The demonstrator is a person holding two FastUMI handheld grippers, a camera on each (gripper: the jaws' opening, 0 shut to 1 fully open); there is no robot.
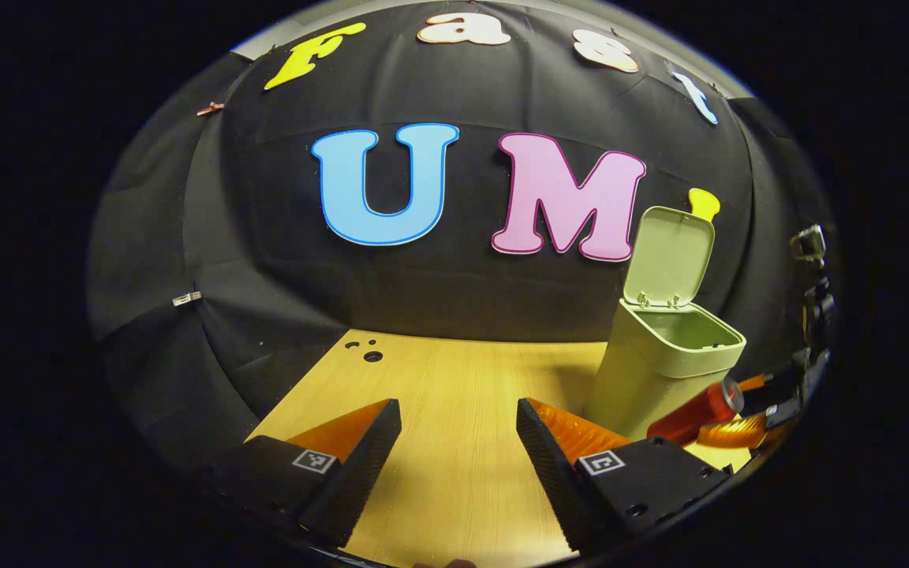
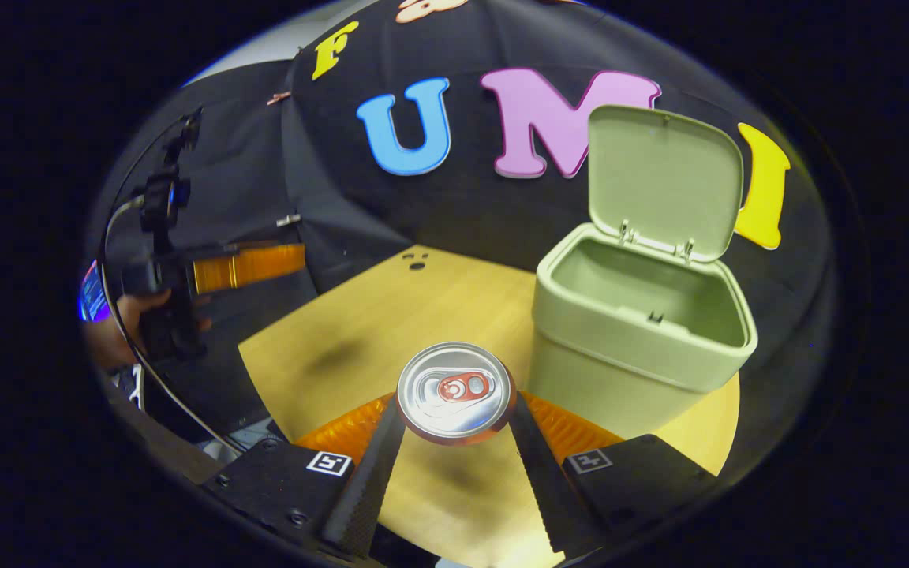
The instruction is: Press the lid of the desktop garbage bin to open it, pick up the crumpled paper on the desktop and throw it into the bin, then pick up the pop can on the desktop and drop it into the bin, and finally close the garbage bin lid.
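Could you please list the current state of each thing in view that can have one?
Bin lid: open, standing upright.
Garbage bin: upright on the desktop, mouth uncovered.
Pop can: held between the right gripper's fingers, beside the bin.
Right gripper: shut on the can.
Left gripper: open, holding nothing.

one bin (image 2: 628, 347), one pop can (image 2: 454, 390), two grippers (image 2: 454, 442).
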